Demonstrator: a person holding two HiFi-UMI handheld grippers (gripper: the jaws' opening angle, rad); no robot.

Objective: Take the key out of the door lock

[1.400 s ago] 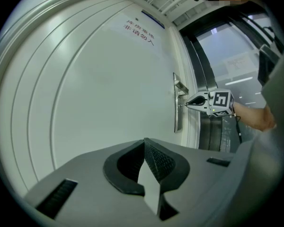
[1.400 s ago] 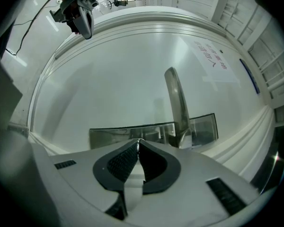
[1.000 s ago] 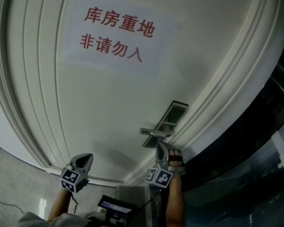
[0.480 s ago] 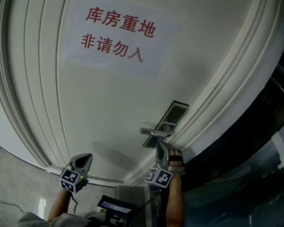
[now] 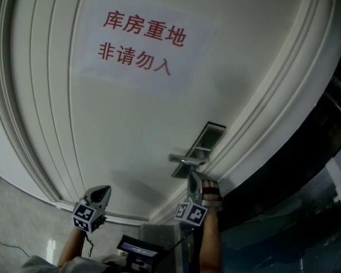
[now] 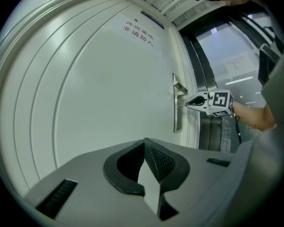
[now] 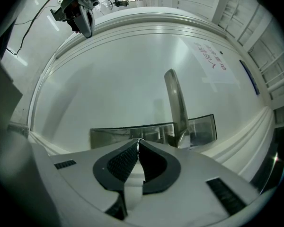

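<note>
On the white door (image 5: 131,129), a steel lock plate (image 5: 208,134) carries a lever handle (image 5: 187,159). My right gripper (image 5: 191,176) points level at the plate just below the handle. Its jaws are shut on the thin key (image 6: 181,105), which bridges the short gap between the fingertips and the plate (image 6: 176,123). In the right gripper view the closed pads (image 7: 132,162) hide nearly all of the key in front of the plate (image 7: 113,135), with the handle (image 7: 176,103) beside them. My left gripper (image 5: 102,190) hangs off to the left of the lock with its jaws shut and empty (image 6: 144,141).
A paper sign (image 5: 142,41) with red characters is stuck on the door above the lock. The moulded door frame (image 5: 261,124) runs right of the lock, with dark glass (image 5: 295,186) beyond it. A small screen device (image 5: 139,247) and a cable hang near my body.
</note>
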